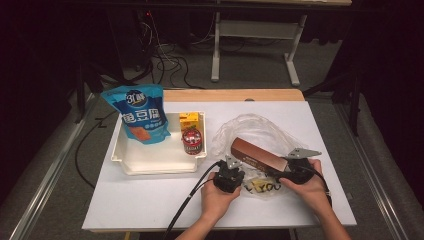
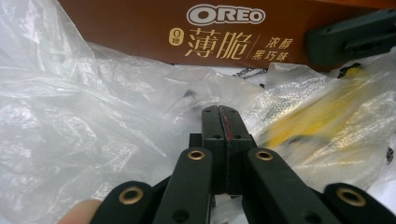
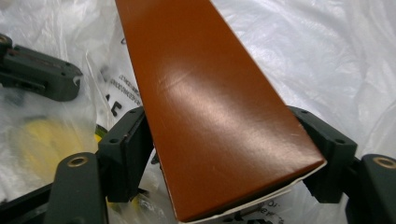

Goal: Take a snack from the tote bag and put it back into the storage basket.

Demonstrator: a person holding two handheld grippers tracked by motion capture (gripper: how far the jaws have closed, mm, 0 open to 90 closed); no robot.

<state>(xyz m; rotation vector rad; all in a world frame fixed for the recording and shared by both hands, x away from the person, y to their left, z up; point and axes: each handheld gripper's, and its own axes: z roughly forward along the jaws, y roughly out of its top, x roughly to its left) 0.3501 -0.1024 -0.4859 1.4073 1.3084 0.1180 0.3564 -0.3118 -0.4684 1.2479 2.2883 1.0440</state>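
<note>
A brown Oreo box [image 1: 257, 155] lies slanted over a crumpled clear plastic bag [image 1: 250, 127] at the table's centre right. My right gripper [image 1: 281, 168] is shut on the box's near end; in the right gripper view the box [image 3: 210, 93] sits between both jaws of that gripper [image 3: 224, 140], above the bag [image 3: 327, 46]. My left gripper [image 1: 229, 172] is at the bag's near left edge. In the left gripper view its jaws [image 2: 219, 112] are pressed together with the bag's film [image 2: 70, 116] bunched at their tips, and the Oreo box [image 2: 187, 28] lies just beyond.
A white tray [image 1: 150, 167] on the left holds a blue snack pouch [image 1: 142, 112], a yellow carton [image 1: 189, 120] and a red can [image 1: 192, 141]. The bag has yellow print [image 1: 262, 186] near the front edge. Cables trail off the table's front.
</note>
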